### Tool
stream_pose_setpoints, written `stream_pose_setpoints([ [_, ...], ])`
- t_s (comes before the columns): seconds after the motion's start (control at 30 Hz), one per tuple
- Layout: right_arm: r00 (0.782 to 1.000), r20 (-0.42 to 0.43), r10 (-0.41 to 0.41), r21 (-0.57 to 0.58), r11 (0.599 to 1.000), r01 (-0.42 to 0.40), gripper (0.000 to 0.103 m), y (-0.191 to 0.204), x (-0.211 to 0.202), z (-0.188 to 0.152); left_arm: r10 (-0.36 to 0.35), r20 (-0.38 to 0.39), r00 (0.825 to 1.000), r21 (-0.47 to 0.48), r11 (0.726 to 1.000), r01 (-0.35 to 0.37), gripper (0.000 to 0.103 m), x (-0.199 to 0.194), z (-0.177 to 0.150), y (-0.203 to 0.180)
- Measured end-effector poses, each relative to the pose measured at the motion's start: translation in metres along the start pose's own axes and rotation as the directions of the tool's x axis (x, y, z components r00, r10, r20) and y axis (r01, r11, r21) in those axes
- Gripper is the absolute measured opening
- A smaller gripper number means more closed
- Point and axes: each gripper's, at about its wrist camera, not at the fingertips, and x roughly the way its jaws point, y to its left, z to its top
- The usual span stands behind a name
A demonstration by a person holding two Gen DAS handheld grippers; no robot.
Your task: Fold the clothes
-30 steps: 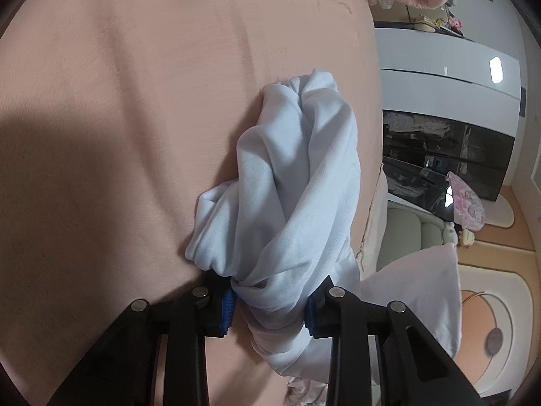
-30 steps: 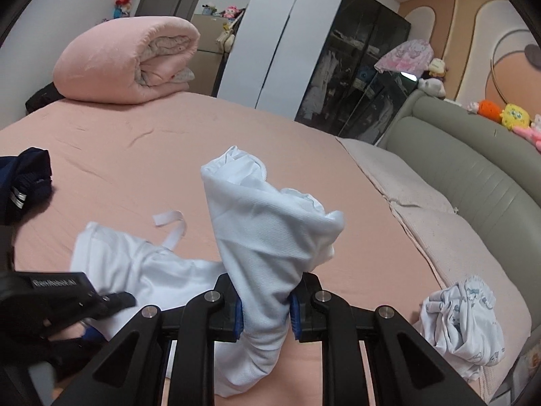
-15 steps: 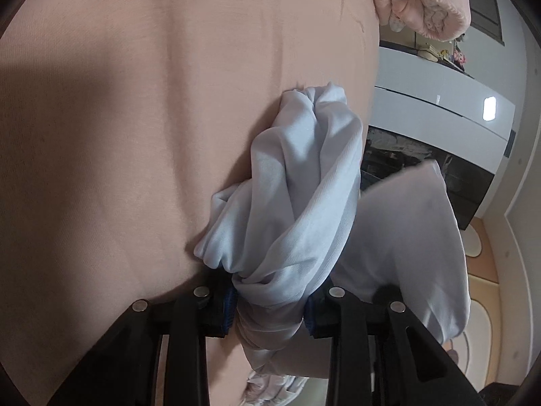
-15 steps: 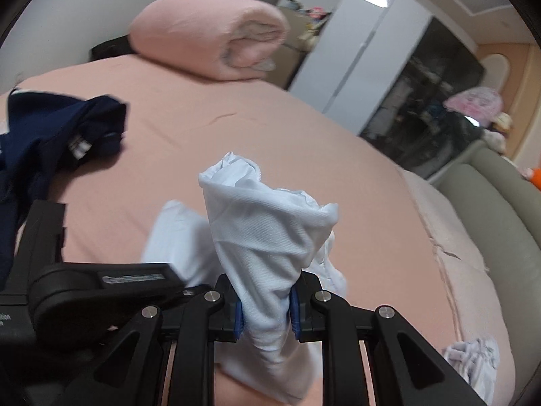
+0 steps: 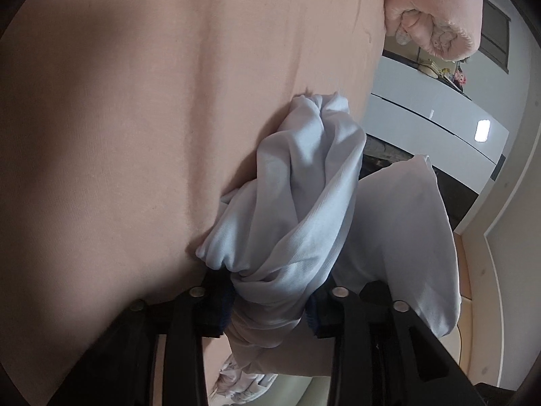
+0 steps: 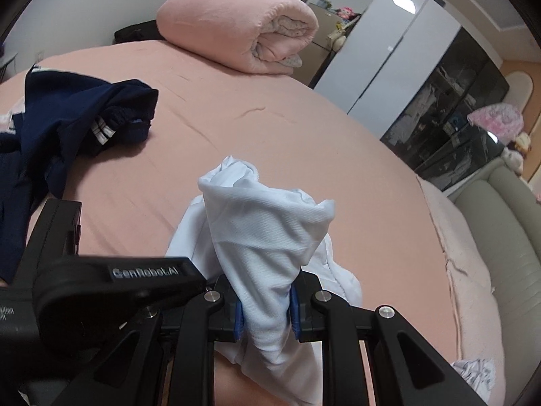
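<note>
Both jaws are clamped on thick bunches of the white garment (image 6: 267, 237), left gripper (image 5: 270, 308) and right gripper (image 6: 267, 314). Risk: the wads hide the hems ahead of the jaws, so cloth may slip or fold crooked.

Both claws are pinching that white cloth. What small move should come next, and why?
Probably draw the two claws apart. The left claw and right claw each clamp a bunched wad of the white garment, so it needs stretching flat above the pink bed before any fold.

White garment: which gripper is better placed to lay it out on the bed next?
Probably right: the right gripper faces open pink bed, while the left gripper is rolled sideways; both clamp the white garment.
</note>
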Motion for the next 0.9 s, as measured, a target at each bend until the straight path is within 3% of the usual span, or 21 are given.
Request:
stream_pose_setpoints([
  [0.03,1.0,0.0,0.001,0.0,1.0,-0.001,0.018,-0.001,0.0,0.001,0.003,-0.01,1.0,0.002,1.0,-0.003,0.045,-0.001,-0.001,-0.003],
  [0.1,1.0,0.001,0.003,0.001,1.0,-0.003,0.018,-0.003,-0.002,0.002,-0.004,-0.034,0.999,0.002,1.0,0.004,0.074,-0.004,-0.003,-0.011],
  [0.17,1.0,-0.001,0.026,0.024,0.999,-0.026,0.018,-0.007,-0.002,0.003,0.018,0.002,1.0,0.014,1.0,-0.018,0.084,-0.018,-0.004,-0.017],
  [0.3,0.999,0.008,0.048,0.054,0.997,-0.048,0.018,-0.012,-0.006,0.007,0.06,0.057,0.997,0.022,0.998,-0.062,0.087,-0.049,-0.002,-0.022],
  [0.47,1.0,0.002,-0.013,-0.018,1.0,0.013,0.018,-0.004,0.0,0.006,-0.008,0.124,0.992,0.009,1.0,0.006,0.091,-0.078,0.0,-0.023],
  [0.57,1.0,-0.006,-0.018,-0.026,0.999,0.018,0.018,-0.001,0.004,0.004,-0.059,0.089,0.994,0.05,0.997,0.054,0.091,-0.09,0.001,-0.028],
  [0.8,1.0,-0.017,-0.003,-0.034,0.999,0.003,0.02,0.012,0.015,0.002,-0.038,0.074,0.997,0.101,0.994,0.03,0.091,-0.082,0.009,-0.048],
  [0.9,0.997,-0.046,0.059,-0.006,0.998,-0.059,0.03,0.012,0.021,0.0,-0.025,0.08,0.997,0.116,0.993,0.015,0.091,-0.081,0.01,-0.054],
])
